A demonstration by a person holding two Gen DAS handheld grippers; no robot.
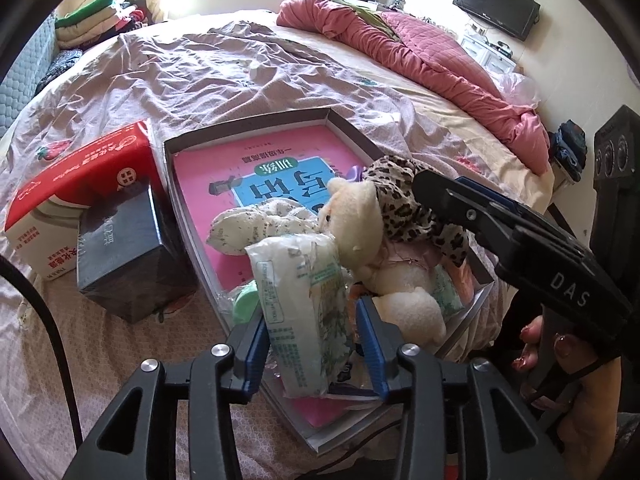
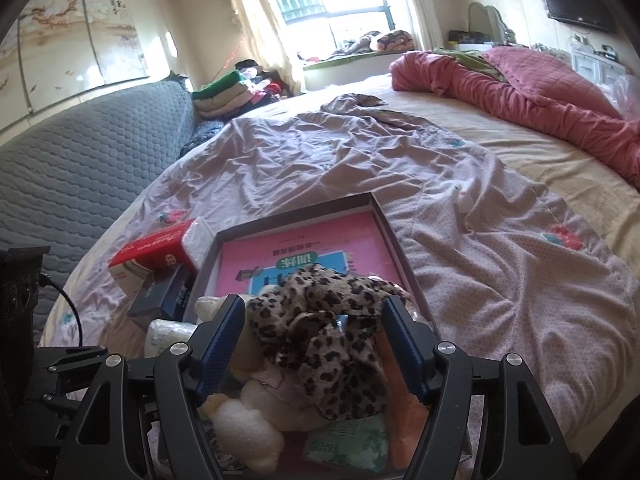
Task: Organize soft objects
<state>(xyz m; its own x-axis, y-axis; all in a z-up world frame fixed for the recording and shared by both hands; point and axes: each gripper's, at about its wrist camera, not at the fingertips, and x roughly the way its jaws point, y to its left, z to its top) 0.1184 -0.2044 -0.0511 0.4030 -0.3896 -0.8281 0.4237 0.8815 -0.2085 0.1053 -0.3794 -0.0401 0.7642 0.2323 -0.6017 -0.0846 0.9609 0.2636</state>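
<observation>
A shallow grey box (image 1: 248, 124) lies on the bed with a pink book (image 1: 280, 148) in it. Piled at its near end are a cream plush bear (image 1: 356, 220), a leopard-print cloth (image 1: 400, 184), a speckled white cloth (image 1: 256, 224) and a white tissue pack (image 1: 300, 292). The tissue pack stands between the blue pads of my left gripper (image 1: 314, 344), with a gap showing on the right side. My right gripper (image 2: 314, 340) is open over the leopard-print cloth (image 2: 320, 320), which lies loose between its fingers above the bear (image 2: 248, 420).
A red and white carton (image 1: 80, 176) and a dark box (image 1: 124, 248) sit left of the grey box. A rumpled pink quilt (image 1: 420, 60) lies at the far right, folded clothes (image 1: 96, 20) at the far left. A hand (image 1: 548, 352) holds the right gripper.
</observation>
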